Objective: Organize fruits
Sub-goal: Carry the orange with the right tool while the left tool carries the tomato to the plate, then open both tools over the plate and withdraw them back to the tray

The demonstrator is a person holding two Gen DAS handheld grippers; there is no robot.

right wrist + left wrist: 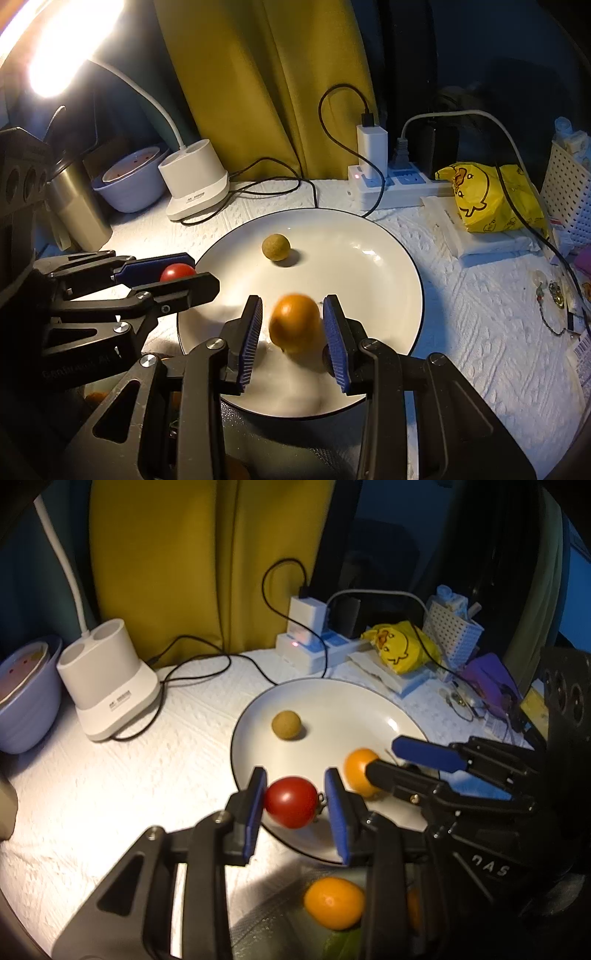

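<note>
Left wrist view: left gripper (295, 801) pinched tomato (291, 802), stem end pointing right. Right gripper (291, 325) spread around blurred orange (294, 323) over plate (369, 266).

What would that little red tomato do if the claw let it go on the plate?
The red tomato is round and glossy, so it would probably roll on the smooth white plate, perhaps toward the brown ball. Its skin looks thin; the left gripper squeezing hard could likely bruise or split it.
</note>
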